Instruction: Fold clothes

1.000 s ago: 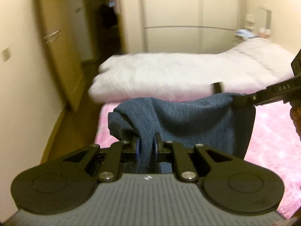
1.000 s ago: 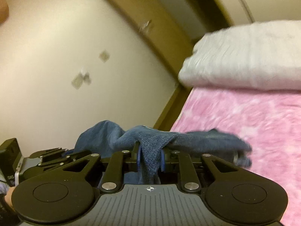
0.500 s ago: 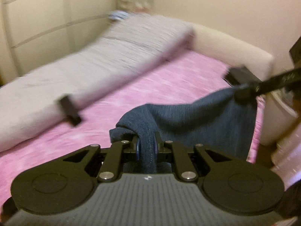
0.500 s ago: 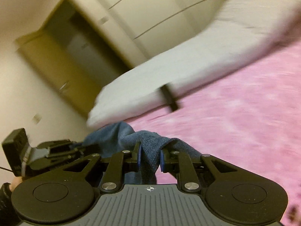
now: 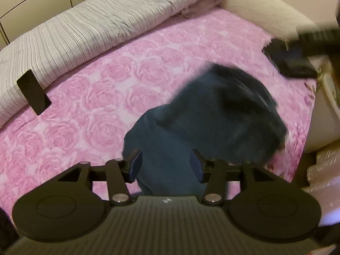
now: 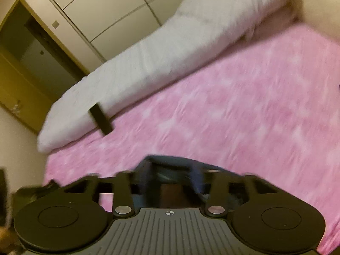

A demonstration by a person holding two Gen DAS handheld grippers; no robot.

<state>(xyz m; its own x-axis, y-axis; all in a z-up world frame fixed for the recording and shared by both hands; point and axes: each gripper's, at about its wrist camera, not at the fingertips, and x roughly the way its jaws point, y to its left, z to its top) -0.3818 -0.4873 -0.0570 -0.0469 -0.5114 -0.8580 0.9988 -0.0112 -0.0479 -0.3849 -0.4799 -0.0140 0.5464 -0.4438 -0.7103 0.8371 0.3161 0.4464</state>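
Garment: the dark blue denim garment (image 5: 212,116) lies in a loose, blurred heap on the pink rose-patterned bedspread (image 5: 95,97), near the bed's corner by the cream padded bed frame (image 5: 265,10). In my right wrist view only a strip of it (image 6: 176,163) shows, just ahead of my jaws.

Left jaws: my left gripper (image 5: 165,164) is opening. Denim lies between the blue pads (image 5: 136,165), but they stand off it on both sides, so I am not pinching it.

Right jaws: my right gripper (image 6: 172,177) is opening too. The blur keeps me from seeing clearly, yet the pads look spread, with cloth between them and not pressed.

Done: I judge the garment is dropped onto the bed, ready for laying out.

Left to do: it is bunched with no clean fold visible. Spreading it flat and every fold seem to remain.

Far edge of the bed: a rolled grey-white striped quilt (image 5: 95,21) runs along it, and a small flat black rectangular object (image 5: 34,92) leans against the roll, well apart from the denim.

Containers: none that I can make out. A pale rounded thing (image 5: 329,89) past the bed's corner is too cut off to name.
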